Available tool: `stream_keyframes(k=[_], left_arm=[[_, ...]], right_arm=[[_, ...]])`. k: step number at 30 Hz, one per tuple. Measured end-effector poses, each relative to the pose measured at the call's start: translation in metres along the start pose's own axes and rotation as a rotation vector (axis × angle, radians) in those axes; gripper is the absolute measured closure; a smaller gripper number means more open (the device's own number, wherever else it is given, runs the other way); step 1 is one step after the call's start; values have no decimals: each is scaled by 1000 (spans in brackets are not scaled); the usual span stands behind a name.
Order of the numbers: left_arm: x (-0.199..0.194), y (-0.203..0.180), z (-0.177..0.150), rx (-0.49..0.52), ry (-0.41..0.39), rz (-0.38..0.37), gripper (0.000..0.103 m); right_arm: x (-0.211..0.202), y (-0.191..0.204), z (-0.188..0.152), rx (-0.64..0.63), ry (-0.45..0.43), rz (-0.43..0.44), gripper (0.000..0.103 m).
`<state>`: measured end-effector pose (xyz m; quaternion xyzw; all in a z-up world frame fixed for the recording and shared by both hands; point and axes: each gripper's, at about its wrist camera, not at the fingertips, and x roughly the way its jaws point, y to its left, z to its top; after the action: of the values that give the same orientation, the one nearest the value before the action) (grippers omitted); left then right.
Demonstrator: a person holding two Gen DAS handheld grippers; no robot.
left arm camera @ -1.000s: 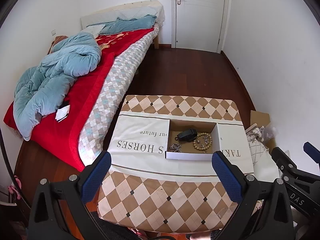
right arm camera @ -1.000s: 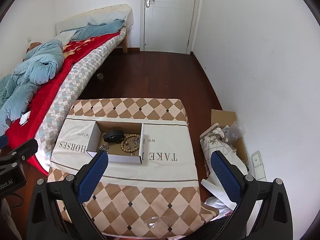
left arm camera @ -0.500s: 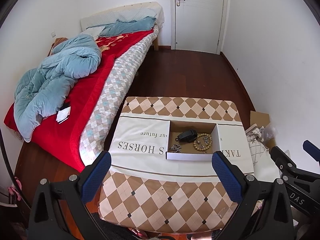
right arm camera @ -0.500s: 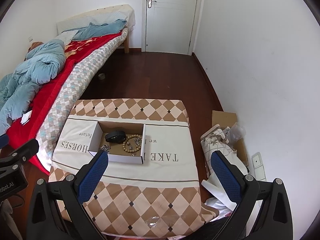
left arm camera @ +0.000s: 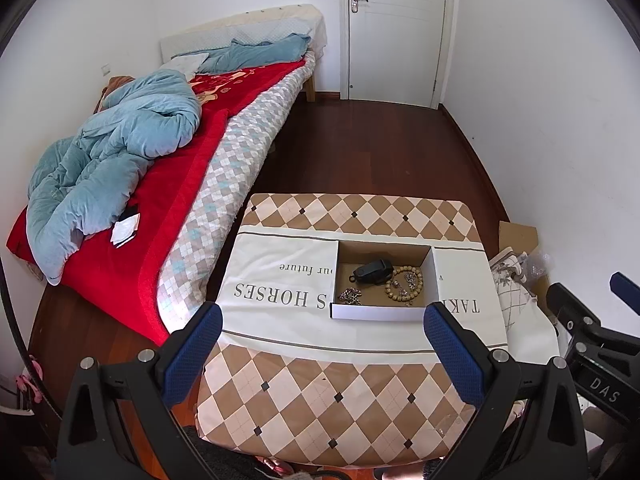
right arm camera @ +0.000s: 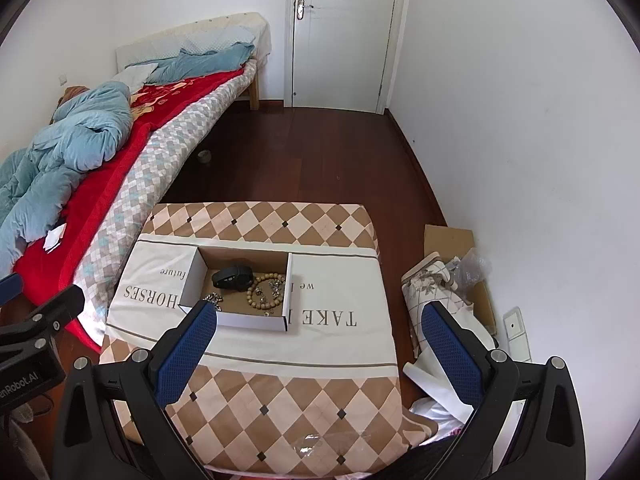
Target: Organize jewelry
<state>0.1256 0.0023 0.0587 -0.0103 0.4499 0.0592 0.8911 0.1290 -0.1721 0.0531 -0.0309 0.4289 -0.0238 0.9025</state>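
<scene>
The left hand-held gripper (left arm camera: 320,338) hangs above the near part of the bench (left arm camera: 320,392) with its blue-padded fingers (left arm camera: 192,354) spread wide and nothing between them. The right hand-held gripper (right arm camera: 318,338) is likewise spread wide and empty, held over the bench's near right part, its right finger out past the bench's right edge.

Beyond both, on the white lettered band of the cloth that covers the bench, sits a shallow open cardboard box (left arm camera: 380,313), white outside and brown inside, roughly midway across the bench. Its long axis runs parallel to the bench's near edge. Inside it lie three things: a small black device (left arm camera: 372,272) toward the far side, its long axis roughly along the box's length; a loop of wooden beads (left arm camera: 404,286) at the right end, with some small metal pieces lying within and on the loop; and a clump of silver chain (left arm camera: 351,295) at the near left corner. The black device touches the bead loop; the chain lies apart from both.
</scene>
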Motion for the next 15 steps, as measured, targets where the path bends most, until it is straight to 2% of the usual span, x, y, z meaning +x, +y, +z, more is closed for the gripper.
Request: stream_keyframes(k=[15], left_arm=[[1,0,-1,6,-9,1,0]], right_arm=[[-3,1,-2,0,-8,7,0]])
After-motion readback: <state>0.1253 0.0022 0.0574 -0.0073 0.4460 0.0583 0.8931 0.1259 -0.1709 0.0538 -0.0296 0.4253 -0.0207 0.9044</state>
